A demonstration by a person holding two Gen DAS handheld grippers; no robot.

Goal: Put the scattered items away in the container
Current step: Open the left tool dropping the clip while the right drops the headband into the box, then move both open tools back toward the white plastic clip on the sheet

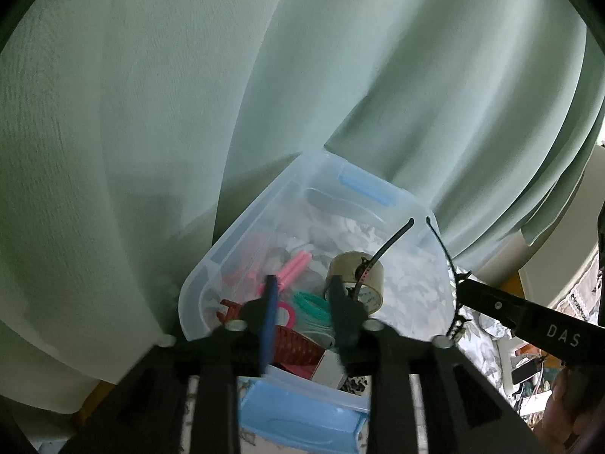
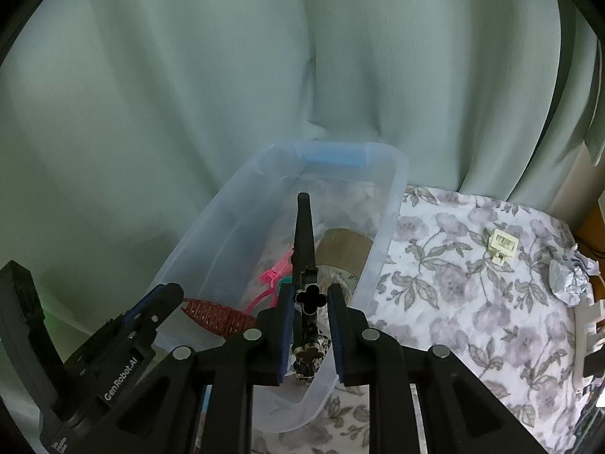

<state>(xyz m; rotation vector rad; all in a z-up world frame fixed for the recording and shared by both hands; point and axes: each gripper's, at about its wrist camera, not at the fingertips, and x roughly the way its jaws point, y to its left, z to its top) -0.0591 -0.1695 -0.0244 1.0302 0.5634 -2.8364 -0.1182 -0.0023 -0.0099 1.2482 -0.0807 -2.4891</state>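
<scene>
A clear plastic container [image 1: 234, 234] [image 2: 389, 219] with blue handles stands on the floral cloth. Inside lie a brown tape roll [image 1: 355, 276] [image 2: 342, 244], pink clips [image 1: 297, 265] [image 2: 272, 274], green hair ties [image 1: 312, 302] and a red hair clip [image 1: 295, 344] [image 2: 215, 314]. My right gripper [image 2: 311, 314] [image 1: 459, 283] is shut on a black headband [image 2: 304, 234] [image 1: 444, 253] with clover ornaments, held over the container's near right side with its ends reaching across the tape roll. My left gripper [image 1: 302, 283] [image 2: 159, 302] hangs open over the container's near end, nothing between its fingers.
A green curtain hangs right behind the container. On the floral cloth [image 2: 453, 302] to the right lie a small white plastic piece [image 2: 501, 244] and a crumpled silvery wad [image 2: 571, 280]. Cluttered items sit at the far right edge.
</scene>
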